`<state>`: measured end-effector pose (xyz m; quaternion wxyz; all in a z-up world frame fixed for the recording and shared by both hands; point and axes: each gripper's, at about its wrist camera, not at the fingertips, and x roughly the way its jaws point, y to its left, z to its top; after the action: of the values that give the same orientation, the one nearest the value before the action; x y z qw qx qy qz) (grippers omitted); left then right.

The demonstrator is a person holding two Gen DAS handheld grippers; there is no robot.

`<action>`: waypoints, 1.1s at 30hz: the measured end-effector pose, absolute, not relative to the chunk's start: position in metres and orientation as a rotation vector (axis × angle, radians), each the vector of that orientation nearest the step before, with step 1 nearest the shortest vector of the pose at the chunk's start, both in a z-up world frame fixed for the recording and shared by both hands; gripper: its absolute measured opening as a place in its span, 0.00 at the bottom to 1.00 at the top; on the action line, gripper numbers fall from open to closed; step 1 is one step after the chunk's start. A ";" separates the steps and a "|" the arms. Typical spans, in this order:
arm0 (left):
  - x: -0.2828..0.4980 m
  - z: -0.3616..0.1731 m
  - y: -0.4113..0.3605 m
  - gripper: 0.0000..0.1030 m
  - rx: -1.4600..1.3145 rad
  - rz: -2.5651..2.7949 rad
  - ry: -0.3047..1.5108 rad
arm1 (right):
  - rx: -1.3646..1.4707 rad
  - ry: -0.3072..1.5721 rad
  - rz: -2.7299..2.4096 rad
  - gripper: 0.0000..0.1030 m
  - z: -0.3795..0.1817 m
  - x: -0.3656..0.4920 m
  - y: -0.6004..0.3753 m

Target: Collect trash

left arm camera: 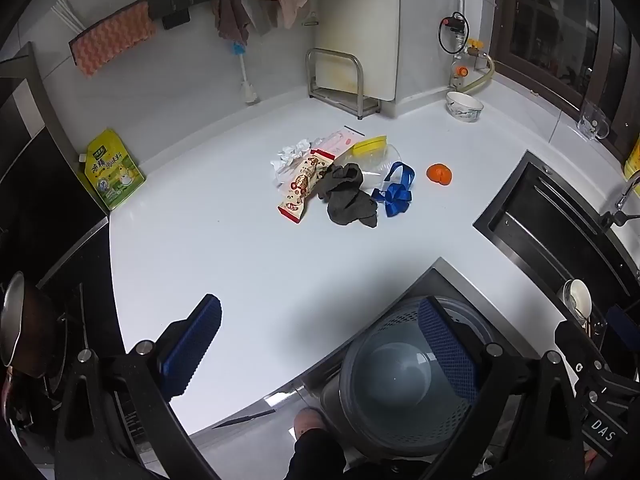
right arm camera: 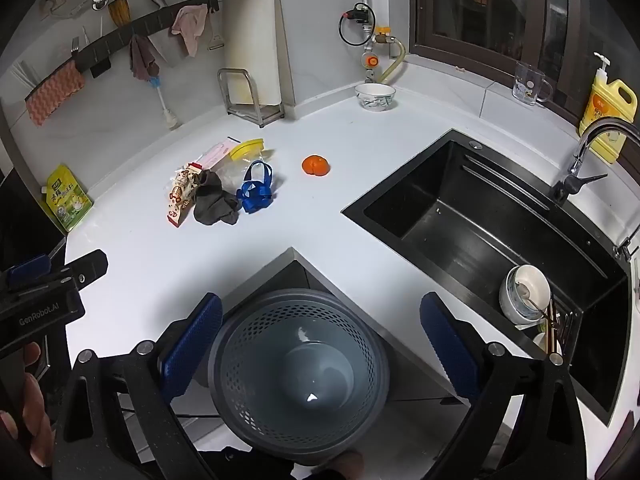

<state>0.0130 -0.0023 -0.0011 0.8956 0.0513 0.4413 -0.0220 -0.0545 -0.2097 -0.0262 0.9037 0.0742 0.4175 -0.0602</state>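
White counter (right arm camera: 120,272) holds trash pile well behind bin (right arm camera: 298,376), left of sink (right arm camera: 480,216). Snack wrapper (right arm camera: 180,194): light, crinkly, slippery; best pinched at flat end. Dark cloth (right arm camera: 214,204): soft, limp; bunched middle suits. Blue ribbon (right arm camera: 256,192): light; loop offers hold. Orange peel (right arm camera: 316,165) sits apart, nearest sink. Left gripper (left arm camera: 320,346), right gripper (right arm camera: 320,348): jaws wide, nothing held.

Glossy white countertop (left arm camera: 248,280), perforated grey plastic bin (right arm camera: 300,364), matt black sink (right arm camera: 480,216), satin blue ribbon (left arm camera: 394,190)
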 end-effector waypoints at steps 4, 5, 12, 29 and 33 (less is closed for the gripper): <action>0.015 -0.005 0.000 0.94 0.104 -0.046 0.926 | 0.156 0.870 -0.124 0.92 -0.026 -0.055 -0.211; 0.015 -0.006 0.001 0.94 0.103 -0.046 0.929 | 0.154 0.880 -0.127 0.92 -0.027 -0.053 -0.211; 0.011 -0.003 0.004 0.94 0.115 -0.053 0.916 | 0.172 0.873 -0.131 0.92 -0.029 -0.050 -0.212; -0.001 0.005 0.005 0.94 0.104 -0.033 0.892 | 0.149 0.845 -0.115 0.92 -0.018 -0.064 -0.209; -0.003 0.007 0.006 0.94 0.098 -0.023 0.887 | 0.136 0.840 -0.100 0.92 -0.015 -0.063 -0.208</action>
<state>-0.0025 0.0060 0.0068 0.9020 0.0475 0.4290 -0.0111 -0.0633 -0.2084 -0.0154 0.9096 0.0661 0.4074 -0.0485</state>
